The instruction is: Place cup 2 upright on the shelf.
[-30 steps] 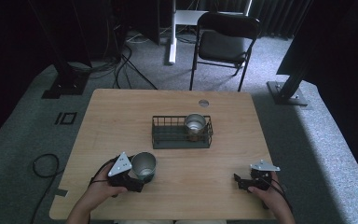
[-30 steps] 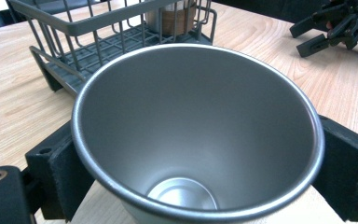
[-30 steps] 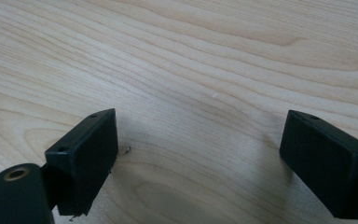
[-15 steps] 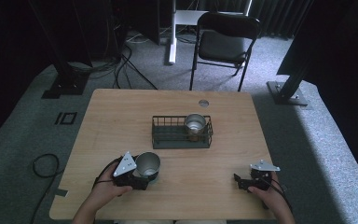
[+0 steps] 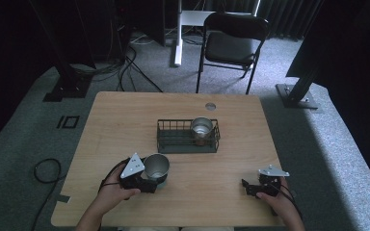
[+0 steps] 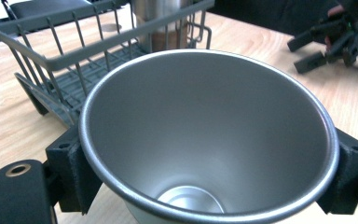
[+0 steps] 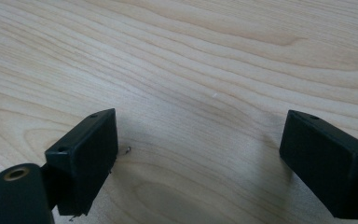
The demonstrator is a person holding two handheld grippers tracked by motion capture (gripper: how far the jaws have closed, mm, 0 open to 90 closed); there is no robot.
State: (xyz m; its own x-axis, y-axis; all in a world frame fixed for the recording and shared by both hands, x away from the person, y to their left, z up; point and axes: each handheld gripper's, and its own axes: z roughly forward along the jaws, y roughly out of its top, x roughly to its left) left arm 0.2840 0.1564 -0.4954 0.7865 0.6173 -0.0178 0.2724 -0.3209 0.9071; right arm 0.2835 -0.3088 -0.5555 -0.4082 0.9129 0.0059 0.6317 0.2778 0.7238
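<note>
A steel cup (image 5: 156,166) is held upright just over the table at front left, with my left gripper (image 5: 147,179) shut on it. In the left gripper view the cup (image 6: 205,140) sits between both jaws, its mouth open toward the camera. A second steel cup (image 5: 202,130) stands at the right end of a dark wire basket (image 5: 173,140) in the table's middle; the basket (image 6: 51,60) lies just beyond the held cup. My right gripper (image 5: 246,186) rests open at front right, jaws apart over bare wood (image 7: 200,154).
The wooden table (image 5: 125,120) has a round cable hole (image 5: 210,106) near its far edge. A black folding chair (image 5: 231,43) stands behind the table. Cables lie on the grey floor at the left. The other gripper (image 6: 326,44) shows at the upper right of the left gripper view.
My left gripper with the cup has shifted a little to the right and slightly toward the basket. The right gripper has stayed where it was.
</note>
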